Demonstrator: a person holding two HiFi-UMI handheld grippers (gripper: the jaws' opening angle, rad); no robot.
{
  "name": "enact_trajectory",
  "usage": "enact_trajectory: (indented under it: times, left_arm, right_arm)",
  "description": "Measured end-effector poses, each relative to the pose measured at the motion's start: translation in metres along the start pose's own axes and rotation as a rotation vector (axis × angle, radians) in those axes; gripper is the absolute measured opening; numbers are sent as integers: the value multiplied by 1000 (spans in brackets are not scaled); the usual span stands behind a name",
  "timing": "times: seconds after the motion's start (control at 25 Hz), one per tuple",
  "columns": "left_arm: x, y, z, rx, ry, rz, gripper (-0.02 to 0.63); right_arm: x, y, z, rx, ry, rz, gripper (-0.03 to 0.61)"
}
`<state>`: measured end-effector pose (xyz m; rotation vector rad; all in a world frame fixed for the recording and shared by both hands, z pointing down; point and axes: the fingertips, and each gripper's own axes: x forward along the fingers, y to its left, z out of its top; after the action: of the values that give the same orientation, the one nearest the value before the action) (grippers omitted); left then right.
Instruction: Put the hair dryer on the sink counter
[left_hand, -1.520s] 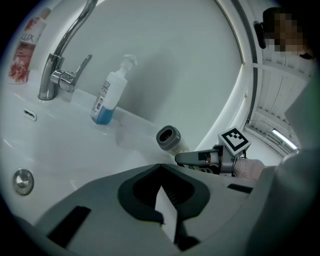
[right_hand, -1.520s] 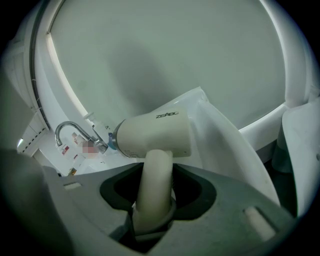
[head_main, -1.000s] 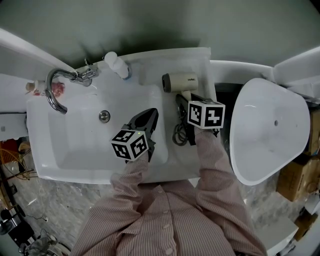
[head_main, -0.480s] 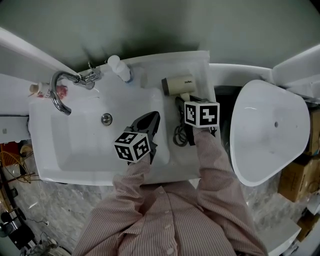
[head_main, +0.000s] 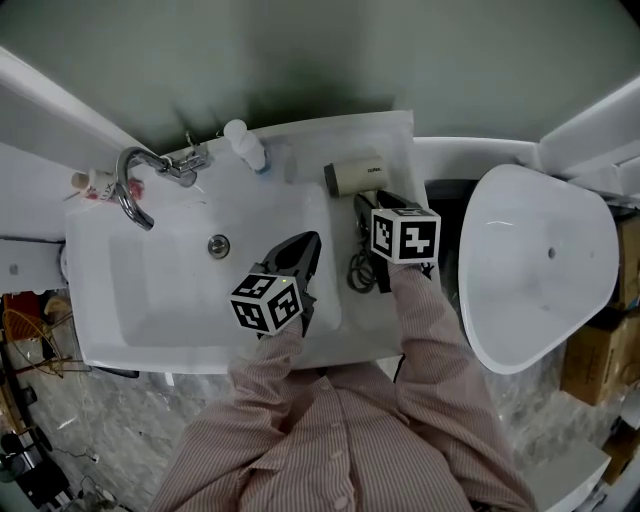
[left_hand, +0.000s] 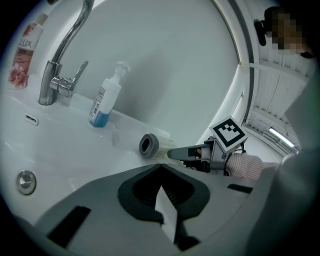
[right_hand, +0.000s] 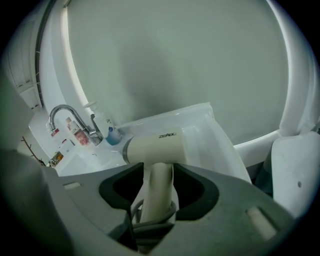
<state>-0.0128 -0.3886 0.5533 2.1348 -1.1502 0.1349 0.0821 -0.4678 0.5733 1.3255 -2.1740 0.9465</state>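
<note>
We have the hair dryer (head_main: 356, 176) lying on the sink counter (head_main: 398, 140), far right of the basin (head_main: 170, 290), with our right gripper (right_hand: 158, 197) clamped on its handle and our left gripper (left_hand: 162, 195) closed on nothing, so only 1 step, letting go, seems left.

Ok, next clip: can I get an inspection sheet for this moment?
Surface: white sink counter, basin at its left.
Job's things: hair dryer on the counter, right of the basin.
Clutter: pump bottle beside the faucet; small bottle far left.
Grippers: left gripper shut, empty, over the basin; right gripper shut on the hair dryer's handle.
Cables: cord coiled by the handle.
Surroundings: white oval fixture at right; boxes beyond it.
</note>
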Motion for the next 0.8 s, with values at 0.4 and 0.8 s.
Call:
enact_trajectory:
  times: [0.4, 0.8]
  left_arm:
    - [-32, -37, 11, 97, -56, -48, -3]
    - [-65, -63, 30, 211, -141, -52, -3]
  right_arm:
    - [-41, 14, 4, -64, -115, -14, 61]
    - [-90, 41, 2, -60, -236, 109, 6]
